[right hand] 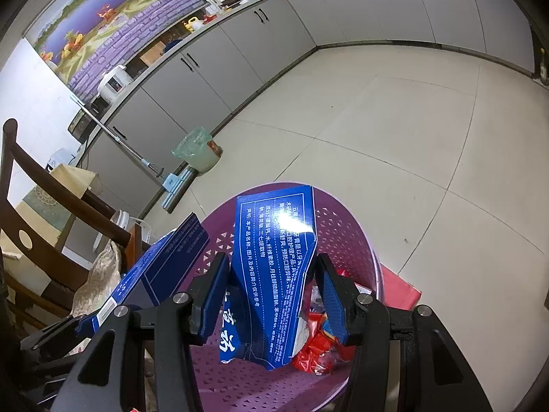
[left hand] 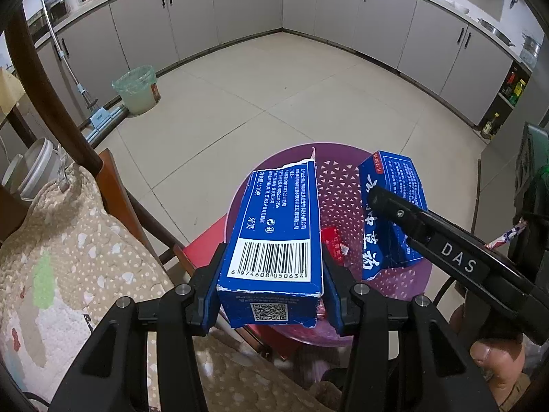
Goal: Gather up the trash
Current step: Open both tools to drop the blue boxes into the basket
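My left gripper [left hand: 271, 285] is shut on a blue toothpaste box [left hand: 278, 230] with a barcode, held over the purple perforated basket [left hand: 339, 189]. My right gripper [right hand: 274, 295] is shut on a second torn blue box [right hand: 278, 267], held inside the same basket [right hand: 346, 237]. In the left wrist view the second box [left hand: 391, 206] and the right gripper's black finger [left hand: 429, 233] show at the right. Red wrappers [right hand: 315, 346] lie in the basket's bottom. The first box [right hand: 161, 267] shows at the left in the right wrist view.
A dark wooden chair [left hand: 44, 103] with a beige dotted cushion [left hand: 68, 257] stands left. A lined waste bucket [left hand: 139, 89] and a mop [left hand: 99, 116] stand by grey cabinets [left hand: 240, 7]. A red surface [right hand: 398, 288] lies under the basket. Tiled floor [left hand: 274, 86] spreads beyond.
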`<state>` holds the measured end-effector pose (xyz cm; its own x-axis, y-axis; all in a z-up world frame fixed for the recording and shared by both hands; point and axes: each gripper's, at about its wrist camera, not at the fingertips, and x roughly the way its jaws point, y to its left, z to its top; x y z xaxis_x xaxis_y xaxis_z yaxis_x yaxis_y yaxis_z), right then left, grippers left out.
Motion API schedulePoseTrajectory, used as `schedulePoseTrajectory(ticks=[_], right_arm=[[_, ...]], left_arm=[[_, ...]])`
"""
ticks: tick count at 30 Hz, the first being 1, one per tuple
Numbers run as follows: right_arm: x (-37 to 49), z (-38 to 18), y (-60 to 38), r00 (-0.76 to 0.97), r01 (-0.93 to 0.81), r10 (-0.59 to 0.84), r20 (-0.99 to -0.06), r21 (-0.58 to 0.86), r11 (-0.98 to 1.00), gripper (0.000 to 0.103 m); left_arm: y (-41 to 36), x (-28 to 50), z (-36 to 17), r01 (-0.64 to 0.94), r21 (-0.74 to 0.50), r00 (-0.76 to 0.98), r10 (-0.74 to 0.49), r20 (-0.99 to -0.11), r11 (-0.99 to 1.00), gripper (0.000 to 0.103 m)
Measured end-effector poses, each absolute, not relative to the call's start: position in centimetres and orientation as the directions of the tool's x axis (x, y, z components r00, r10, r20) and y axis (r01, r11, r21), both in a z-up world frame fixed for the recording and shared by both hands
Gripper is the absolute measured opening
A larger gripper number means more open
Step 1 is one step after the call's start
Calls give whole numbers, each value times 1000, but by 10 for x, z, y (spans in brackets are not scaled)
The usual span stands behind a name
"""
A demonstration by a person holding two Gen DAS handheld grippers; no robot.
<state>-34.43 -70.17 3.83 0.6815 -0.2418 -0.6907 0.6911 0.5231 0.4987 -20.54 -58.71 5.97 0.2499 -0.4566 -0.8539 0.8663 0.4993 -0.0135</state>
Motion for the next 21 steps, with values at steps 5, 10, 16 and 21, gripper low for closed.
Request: schedulePoseTrajectory(ticks=[5, 10, 16, 21], right_arm=[[-341, 37, -702, 680, 691, -244, -691, 495, 527, 55], [-344, 34, -703, 677, 696, -246, -694, 496, 519, 55], [-344, 31, -703, 675, 697, -239, -697, 497, 517, 56], [-343, 31, -705, 677, 696, -235, -698, 501, 515, 57]], left_arm=[[-590, -207, 58, 867, -5, 257, -455, -852, 499, 47], [-590, -208, 57, 867, -5, 257, -456, -852, 498, 47], [-592, -208, 56, 867, -3, 260, -457, -851, 498, 47], [-589, -208, 56, 863, -13, 256, -458, -851, 506, 48]])
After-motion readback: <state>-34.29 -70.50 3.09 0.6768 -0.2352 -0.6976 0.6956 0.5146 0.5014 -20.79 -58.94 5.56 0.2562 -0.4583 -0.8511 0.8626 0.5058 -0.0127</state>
